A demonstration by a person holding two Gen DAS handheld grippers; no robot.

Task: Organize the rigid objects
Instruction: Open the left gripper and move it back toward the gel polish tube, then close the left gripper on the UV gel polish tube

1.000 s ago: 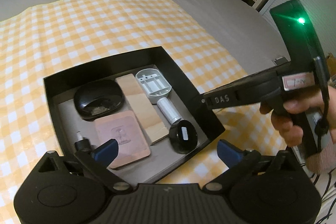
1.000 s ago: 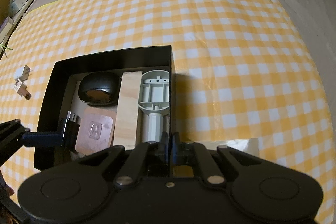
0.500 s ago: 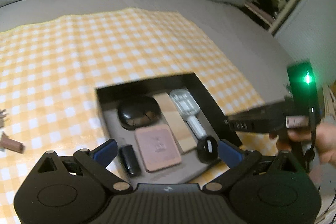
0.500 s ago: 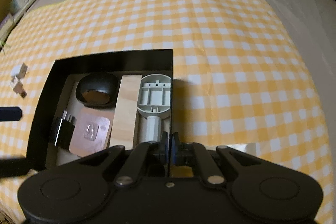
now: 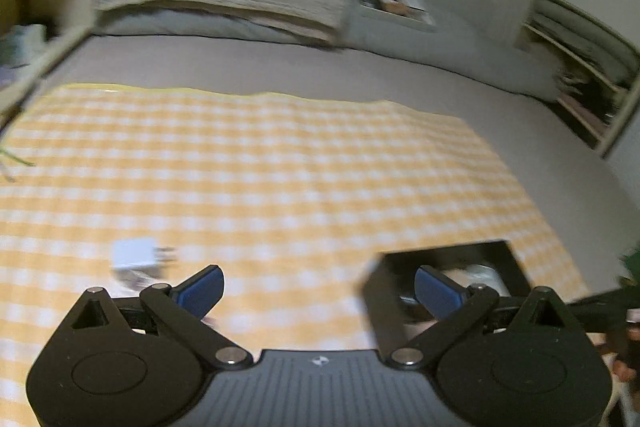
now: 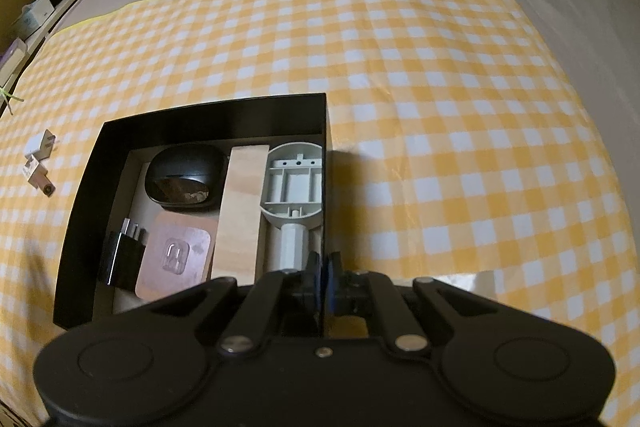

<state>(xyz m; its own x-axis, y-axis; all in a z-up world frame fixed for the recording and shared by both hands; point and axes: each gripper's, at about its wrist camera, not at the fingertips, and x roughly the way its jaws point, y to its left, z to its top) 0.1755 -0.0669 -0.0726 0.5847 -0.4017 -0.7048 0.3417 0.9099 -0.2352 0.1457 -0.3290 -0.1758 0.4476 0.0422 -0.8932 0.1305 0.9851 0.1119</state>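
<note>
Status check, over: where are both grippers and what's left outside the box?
Left gripper open, empty, over the checked cloth. Right gripper shut on the black box wall. White plug and small adapter outside. Nothing blocking.

Black box (image 6: 208,119) holds mouse (image 6: 184,179), wood block (image 6: 240,211), grey handle (image 6: 294,187), copper pad (image 6: 176,259), black plug (image 6: 122,259); white plug (image 6: 40,147) lies outside, left.

one black box (image 6: 208,115) holding five items, perhaps two small plugs (image 6: 40,147) outside.
</note>
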